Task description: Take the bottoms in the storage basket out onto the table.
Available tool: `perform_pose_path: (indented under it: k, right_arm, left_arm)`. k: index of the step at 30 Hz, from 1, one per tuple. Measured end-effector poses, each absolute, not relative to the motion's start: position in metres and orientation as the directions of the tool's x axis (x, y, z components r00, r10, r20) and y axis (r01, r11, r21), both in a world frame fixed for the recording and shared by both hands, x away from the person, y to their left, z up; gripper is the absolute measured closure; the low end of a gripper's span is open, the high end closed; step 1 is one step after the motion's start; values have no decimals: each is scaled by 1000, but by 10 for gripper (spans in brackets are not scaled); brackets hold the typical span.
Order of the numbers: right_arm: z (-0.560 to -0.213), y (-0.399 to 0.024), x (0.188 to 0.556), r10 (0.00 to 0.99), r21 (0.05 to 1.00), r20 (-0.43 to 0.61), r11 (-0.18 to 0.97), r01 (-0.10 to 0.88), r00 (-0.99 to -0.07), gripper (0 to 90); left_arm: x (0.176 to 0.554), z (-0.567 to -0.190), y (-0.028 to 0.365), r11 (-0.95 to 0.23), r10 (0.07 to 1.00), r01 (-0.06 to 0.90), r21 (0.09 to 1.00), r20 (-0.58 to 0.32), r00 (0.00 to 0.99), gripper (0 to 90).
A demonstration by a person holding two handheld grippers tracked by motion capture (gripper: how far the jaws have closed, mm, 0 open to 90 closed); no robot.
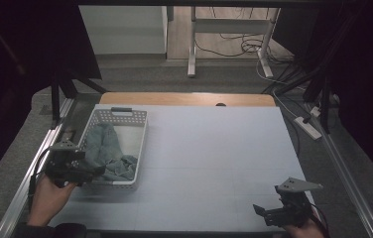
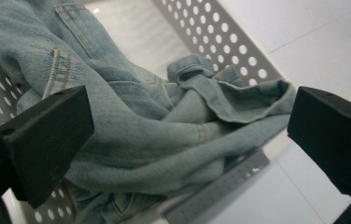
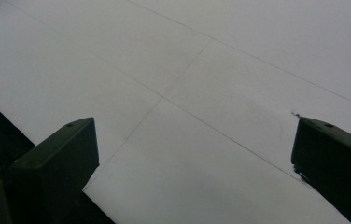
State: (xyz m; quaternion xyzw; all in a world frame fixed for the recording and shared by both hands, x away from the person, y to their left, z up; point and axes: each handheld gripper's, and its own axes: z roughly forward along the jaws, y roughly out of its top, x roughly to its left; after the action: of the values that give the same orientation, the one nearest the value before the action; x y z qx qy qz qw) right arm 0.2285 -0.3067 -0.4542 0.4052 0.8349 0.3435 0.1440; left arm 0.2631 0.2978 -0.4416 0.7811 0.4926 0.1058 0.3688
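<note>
Both black jaws of my left gripper (image 2: 187, 140) stand wide apart, framing the crumpled denim garment (image 2: 155, 121) just ahead of them. It lies in the white perforated basket (image 1: 140, 130) at the table's (image 1: 214, 163) left side, bunched toward the near end, its length running along the basket away from me. My left gripper (image 1: 93, 171) sits at the basket's near rim, not yet gripping the cloth. My right gripper (image 1: 266, 212), jaws also wide and holding nothing, hovers over bare table well apart, so I judge the left is the one to reach in.
</note>
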Motion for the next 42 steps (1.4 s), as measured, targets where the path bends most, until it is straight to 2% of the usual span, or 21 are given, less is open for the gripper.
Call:
perform_pose_path:
  k: [12,27,33,36,42]
  right_arm:
    - [-454,-306,228,773,685,34,443,579,-633,12]
    - [-454,-306,228,771,685,31,447,575,-637,13]
    - [-454,-305,228,769,685,31,449,574,-638,13]
    - [-454,-305,228,769,684,30,449,574,-638,13]
    - [-454,-305,228,770,685,30,449,574,-638,13]
  left_arm:
    - [297,-445,300,-264,888,733,627,-139,439,0]
    - [345,-470,283,-342,852,795,500,-193,488,0]
    - [355,-480,271,-425,840,794,435,-137,525,0]
    - [361,-484,267,-455,833,808,374,-143,535,0]
    - [371,-492,264,-472,831,823,317,-153,535,0]
